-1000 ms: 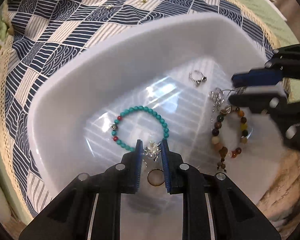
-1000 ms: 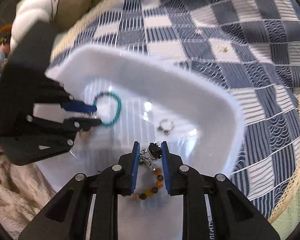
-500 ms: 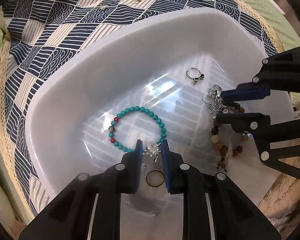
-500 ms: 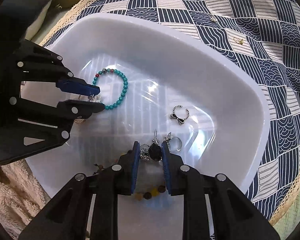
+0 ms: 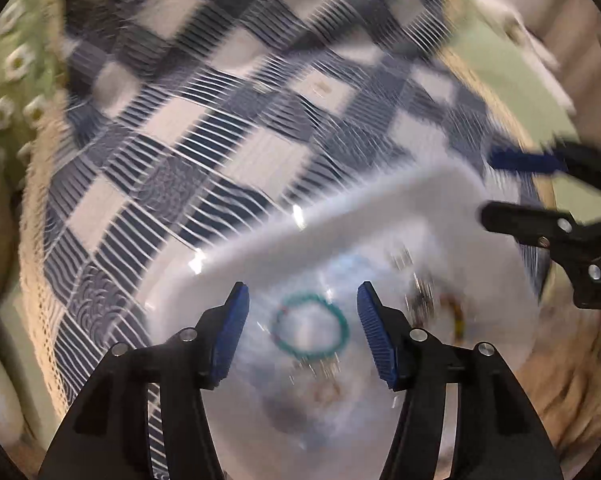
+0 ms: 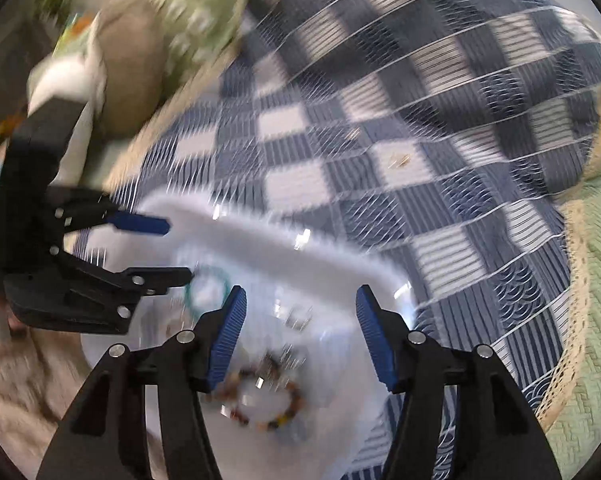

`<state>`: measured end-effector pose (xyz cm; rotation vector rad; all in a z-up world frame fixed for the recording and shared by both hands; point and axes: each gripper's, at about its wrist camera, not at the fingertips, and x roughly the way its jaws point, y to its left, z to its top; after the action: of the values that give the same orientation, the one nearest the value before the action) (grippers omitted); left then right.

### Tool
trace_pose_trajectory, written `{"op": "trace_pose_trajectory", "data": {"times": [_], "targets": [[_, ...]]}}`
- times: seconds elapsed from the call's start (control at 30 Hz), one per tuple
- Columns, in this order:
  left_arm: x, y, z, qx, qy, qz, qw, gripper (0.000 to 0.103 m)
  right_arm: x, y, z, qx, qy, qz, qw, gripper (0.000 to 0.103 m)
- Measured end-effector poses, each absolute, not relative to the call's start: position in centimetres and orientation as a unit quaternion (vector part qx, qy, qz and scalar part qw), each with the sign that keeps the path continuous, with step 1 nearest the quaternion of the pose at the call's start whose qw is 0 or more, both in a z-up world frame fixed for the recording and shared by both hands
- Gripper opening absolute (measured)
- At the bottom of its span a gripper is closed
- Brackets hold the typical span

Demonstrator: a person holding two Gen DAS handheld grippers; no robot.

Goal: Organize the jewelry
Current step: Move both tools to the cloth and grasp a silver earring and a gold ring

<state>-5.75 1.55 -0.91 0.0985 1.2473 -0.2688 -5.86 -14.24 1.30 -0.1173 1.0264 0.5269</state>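
In the left wrist view, the checked navy-and-white cloth (image 5: 204, 152) is filling the frame from nine o'clock round to one o'clock, smeared by motion blur; the white tray (image 5: 380, 216) is sitting on it, its rim running from about seven o'clock up toward three o'clock; the left gripper (image 5: 302, 324) is hovering above the tray with its blue-padded fingers spread wide apart and nothing lying between them in a grasp; the turquoise bead bracelet (image 5: 310, 330) is lying on the tray floor, showing in the gap between those fingers; a blurred cluster of small silver pieces (image 5: 420, 300) is resting just to its three o'clock side, too smeared to identify; the right gripper (image 5: 485, 185) is reaching in at three o'clock over the tray's corner, its fingers also standing apart and gripping nothing. In the right wrist view, the left gripper (image 6: 179, 250) is showing at nine o'clock, its fingers parted above the turquoise bead bracelet (image 6: 206, 294); the right gripper (image 6: 300, 316) is hanging open over the white tray (image 6: 284, 248); the brown and amber bead bracelet (image 6: 266, 404) is lying on the tray floor at six o'clock, below the open fingers; a small gold-coloured piece (image 6: 399, 161) is lying on the checked navy-and-white cloth (image 6: 400, 80) toward one o'clock, well apart from the tray.
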Motion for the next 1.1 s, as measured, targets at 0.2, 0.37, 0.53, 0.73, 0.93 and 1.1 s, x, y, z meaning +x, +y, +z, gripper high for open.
{"op": "trace_pose_trajectory", "data": {"times": [0.2, 0.37, 0.53, 0.73, 0.93, 1.1], "targets": [[1.2, 5.2, -0.9, -0.019, 0.57, -0.043, 0.821, 0.053, 1.9, -16.4, 0.5, -0.005, 0.473, 0.185, 0.862, 0.057], [7.7, 5.7, -3.4, -0.034, 0.572, -0.071, 0.817, 0.051, 8.2, -16.6, -3.0, 0.013, 0.511, 0.145, 0.847, 0.057], [13.5, 3.9, -7.0, -0.022, 0.584, -0.075, 0.808, 0.051, 12.5, -15.7, -6.6, 0.006, 0.54, 0.132, 0.831, 0.057], [18.1, 1.5, -9.9, -0.024, 0.594, -0.097, 0.798, 0.048, 15.6, -14.6, -9.9, -0.011, 0.56, 0.143, 0.816, 0.057], [20.5, -0.4, -10.8, -0.018, 0.589, -0.106, 0.801, 0.048, 17.1, -14.8, -11.1, -0.008, 0.558, 0.15, 0.816, 0.057], [21.2, -1.2, -11.3, 0.019, 0.583, -0.085, 0.808, 0.025, 17.5, -14.2, -11.1, -0.016, 0.552, 0.158, 0.819, 0.057]]}}
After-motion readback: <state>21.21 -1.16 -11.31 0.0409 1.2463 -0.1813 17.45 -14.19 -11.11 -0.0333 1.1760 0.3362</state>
